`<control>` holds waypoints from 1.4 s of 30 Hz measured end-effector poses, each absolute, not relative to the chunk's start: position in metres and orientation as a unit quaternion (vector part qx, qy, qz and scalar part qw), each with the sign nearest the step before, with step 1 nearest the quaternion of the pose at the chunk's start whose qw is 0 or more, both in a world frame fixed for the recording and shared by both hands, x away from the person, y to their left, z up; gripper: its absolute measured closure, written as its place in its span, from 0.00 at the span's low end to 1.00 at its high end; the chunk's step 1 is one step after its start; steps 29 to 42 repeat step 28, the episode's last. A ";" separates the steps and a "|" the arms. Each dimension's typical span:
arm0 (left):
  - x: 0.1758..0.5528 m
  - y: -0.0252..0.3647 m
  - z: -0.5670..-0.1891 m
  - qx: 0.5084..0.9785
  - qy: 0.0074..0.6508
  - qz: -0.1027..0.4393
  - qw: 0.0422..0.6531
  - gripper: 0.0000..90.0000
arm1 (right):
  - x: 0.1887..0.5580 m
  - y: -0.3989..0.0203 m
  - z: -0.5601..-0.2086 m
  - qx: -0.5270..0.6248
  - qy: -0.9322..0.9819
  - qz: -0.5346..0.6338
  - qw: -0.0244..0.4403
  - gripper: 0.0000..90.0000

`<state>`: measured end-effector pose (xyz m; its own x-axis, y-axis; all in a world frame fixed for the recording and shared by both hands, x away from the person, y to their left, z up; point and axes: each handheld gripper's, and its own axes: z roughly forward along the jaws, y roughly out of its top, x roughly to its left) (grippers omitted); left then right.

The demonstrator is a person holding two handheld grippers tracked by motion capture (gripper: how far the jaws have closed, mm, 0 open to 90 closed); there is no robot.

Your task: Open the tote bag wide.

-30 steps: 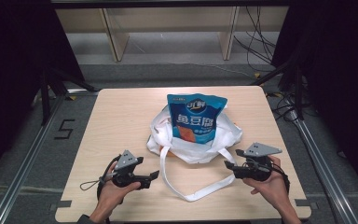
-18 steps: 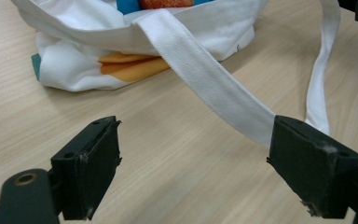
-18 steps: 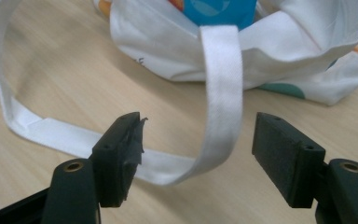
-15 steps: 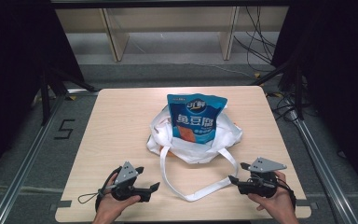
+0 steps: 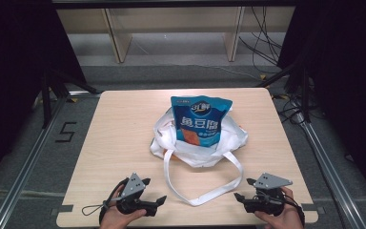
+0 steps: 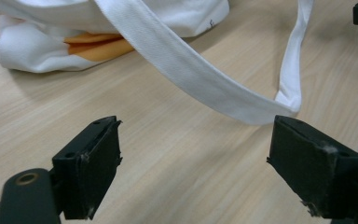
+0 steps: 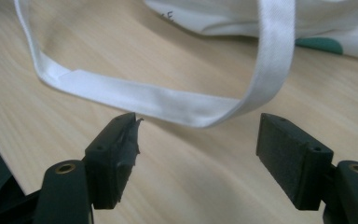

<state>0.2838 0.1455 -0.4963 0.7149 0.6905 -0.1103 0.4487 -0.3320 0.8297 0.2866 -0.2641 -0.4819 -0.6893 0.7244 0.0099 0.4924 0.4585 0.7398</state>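
Pale wood makes up the table (image 5: 114,129), which stands on a grey floor in front of open shelving (image 5: 171,28), with dark space to either side. Near its middle sits a white cloth bag (image 5: 171,143), slumped and open, and a blue snack pouch (image 5: 200,119) stands upright in its mouth, so the loading looks done as far as the pictures tell; something orange (image 6: 100,46) shows under the cloth at one edge. From the bag a long white strap (image 5: 202,193) runs in a loop toward the near edge and lies flat and slack on the wood. Both tools rest low by that edge, apart from the loop: the left gripper (image 5: 155,191) just to its left, jaws wide with only bare wood between them, and the right gripper (image 5: 244,190) just to its right, whose jaws have just been opening and stand spread with nothing between them, the strap lying just beyond them. Neither holds anything, so whatever handling of the strap or bag was wanted appears finished or paused; I judge the work near its end.
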 end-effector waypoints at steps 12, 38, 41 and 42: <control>0.273 0.150 -0.500 0.812 0.363 0.132 0.439 0.17 | 0.269 -0.264 -0.491 0.365 0.851 0.351 0.137 0.31; 0.276 0.151 -0.501 0.809 0.361 0.138 0.442 0.17 | 0.270 -0.265 -0.492 0.368 0.850 0.353 0.131 0.31; 0.276 0.151 -0.501 0.809 0.361 0.138 0.442 0.17 | 0.270 -0.265 -0.492 0.368 0.850 0.353 0.131 0.31; 0.276 0.151 -0.501 0.809 0.361 0.138 0.442 0.17 | 0.270 -0.265 -0.492 0.368 0.850 0.353 0.131 0.31</control>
